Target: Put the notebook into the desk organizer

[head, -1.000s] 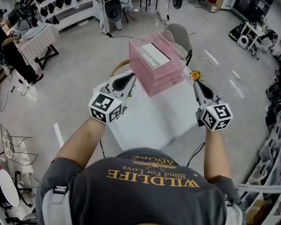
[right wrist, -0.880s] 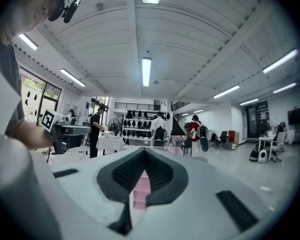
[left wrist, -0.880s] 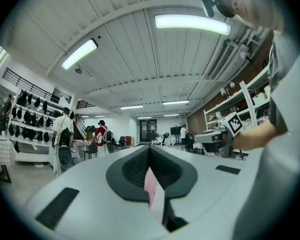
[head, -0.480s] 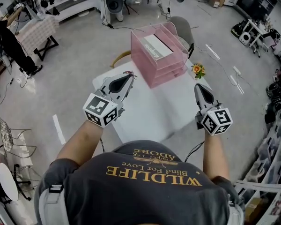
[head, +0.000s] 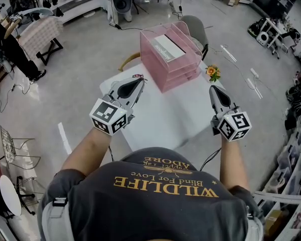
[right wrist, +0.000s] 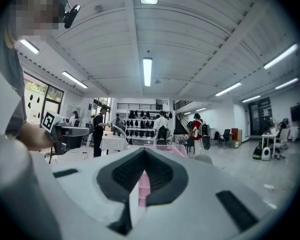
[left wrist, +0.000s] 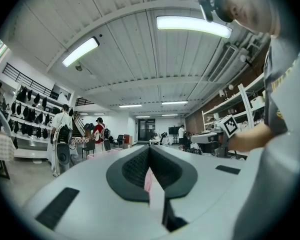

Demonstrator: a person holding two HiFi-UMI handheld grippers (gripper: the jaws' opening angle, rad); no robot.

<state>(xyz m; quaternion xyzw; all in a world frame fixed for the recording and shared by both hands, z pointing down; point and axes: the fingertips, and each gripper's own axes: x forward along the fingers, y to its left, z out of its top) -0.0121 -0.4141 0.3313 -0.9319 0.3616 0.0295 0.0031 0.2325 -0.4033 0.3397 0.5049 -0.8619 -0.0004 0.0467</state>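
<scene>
The pink desk organizer (head: 183, 67) stands at the far side of the white table (head: 160, 119). A white notebook (head: 169, 46) lies flat in its top tray. My left gripper (head: 139, 80) hovers over the table's left part, just short of the organizer's left corner, shut with nothing in it. Over the table's right edge my right gripper (head: 212, 88) is also shut and empty. In the left gripper view the left gripper (left wrist: 150, 149) has its pads together, and a sliver of pink organizer (left wrist: 148, 180) shows behind them. The right gripper (right wrist: 144, 151) looks the same, with the organizer (right wrist: 142, 189) ahead of it.
A small orange flower (head: 212, 73) sits on the table beside the organizer's right corner. A grey chair (head: 194, 31) stands behind the organizer and a wooden chair back (head: 128, 62) at its left. A person (head: 5, 44) stands by a checked table (head: 40, 34) far left.
Both grippers have drawn back a little from the organizer and sunk slightly. The left tip, which was at the organizer's corner, now stands apart from it. Both stayed shut.
</scene>
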